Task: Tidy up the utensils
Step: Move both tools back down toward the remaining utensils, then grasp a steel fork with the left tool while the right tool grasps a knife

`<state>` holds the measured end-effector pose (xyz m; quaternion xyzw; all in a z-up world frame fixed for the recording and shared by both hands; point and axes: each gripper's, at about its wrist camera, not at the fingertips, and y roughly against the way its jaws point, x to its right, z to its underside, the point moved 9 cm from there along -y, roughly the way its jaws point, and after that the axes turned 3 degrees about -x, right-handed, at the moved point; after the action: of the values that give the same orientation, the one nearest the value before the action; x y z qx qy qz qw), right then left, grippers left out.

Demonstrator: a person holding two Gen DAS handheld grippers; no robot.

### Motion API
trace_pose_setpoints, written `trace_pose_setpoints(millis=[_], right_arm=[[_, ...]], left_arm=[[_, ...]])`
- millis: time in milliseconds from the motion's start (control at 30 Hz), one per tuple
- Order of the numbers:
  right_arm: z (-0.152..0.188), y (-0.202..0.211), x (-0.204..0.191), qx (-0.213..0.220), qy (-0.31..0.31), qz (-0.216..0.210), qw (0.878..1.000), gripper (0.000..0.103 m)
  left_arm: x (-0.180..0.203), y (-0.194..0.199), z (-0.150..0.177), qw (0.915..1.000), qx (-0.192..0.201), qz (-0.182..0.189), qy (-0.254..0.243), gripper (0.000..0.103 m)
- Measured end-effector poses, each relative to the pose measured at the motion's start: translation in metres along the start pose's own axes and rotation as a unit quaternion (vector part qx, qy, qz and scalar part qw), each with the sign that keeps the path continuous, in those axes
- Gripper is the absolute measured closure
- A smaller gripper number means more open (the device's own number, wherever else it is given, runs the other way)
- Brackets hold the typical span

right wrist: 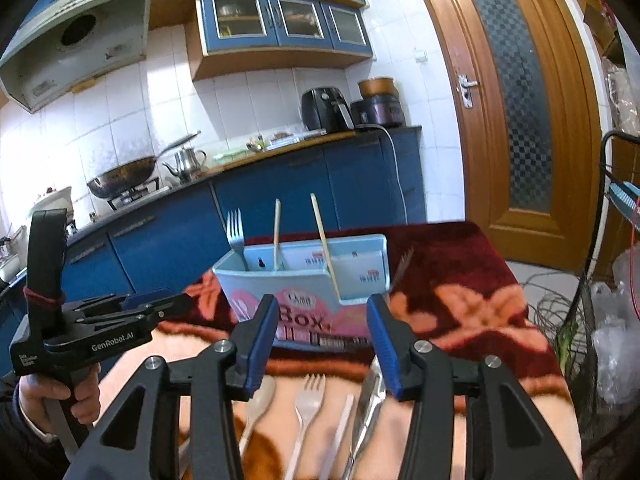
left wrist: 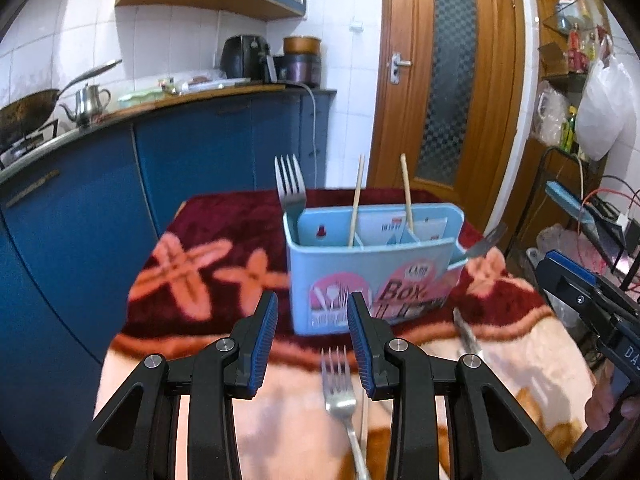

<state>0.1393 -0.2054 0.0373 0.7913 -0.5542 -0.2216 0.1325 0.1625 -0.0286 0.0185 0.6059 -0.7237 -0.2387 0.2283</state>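
Loose fork [left wrist: 340, 396] lies on the blanket [left wrist: 200, 420] just under the left gripper [left wrist: 313, 340]; both grippers gape, empty (right gripper [right wrist: 322, 344] over a knife [right wrist: 370, 404]). Box [left wrist: 372, 268] behind holds one fork, two chopsticks. Likely next: descend, pinch a handle.

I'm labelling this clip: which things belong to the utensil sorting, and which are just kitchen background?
Job:
blue utensil box
fork in box
chopsticks in box
loose fork
spoon
knife

Background:
wok
kettle
air fryer
door
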Motion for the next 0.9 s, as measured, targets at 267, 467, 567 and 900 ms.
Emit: trace_pose_setpoints(millis=[267,467,567,900], right_arm=[[0.024,-0.008,0.012,-0.048,-0.018,0.017,0.999,0.054],[0.043,-0.017,0.026,-0.084,-0.043,0.023,0.995,0.054],[0.05,-0.023,0.032,-0.099,-0.053,0.025,0.993,0.054],[0.063,-0.029,0.043,-0.121,-0.071,0.022,0.99,0.054]], left_arm=[[-0.001,-0.017,0.025,0.9988,-0.047,0.004,0.009,0.066],[0.003,-0.031,0.04,0.9964,-0.083,0.015,0.013,0.066],[0.005,-0.038,0.047,0.9948,-0.099,0.021,0.014,0.066],[0.008,-0.065,0.069,0.9853,-0.161,0.041,0.04,0.066]])
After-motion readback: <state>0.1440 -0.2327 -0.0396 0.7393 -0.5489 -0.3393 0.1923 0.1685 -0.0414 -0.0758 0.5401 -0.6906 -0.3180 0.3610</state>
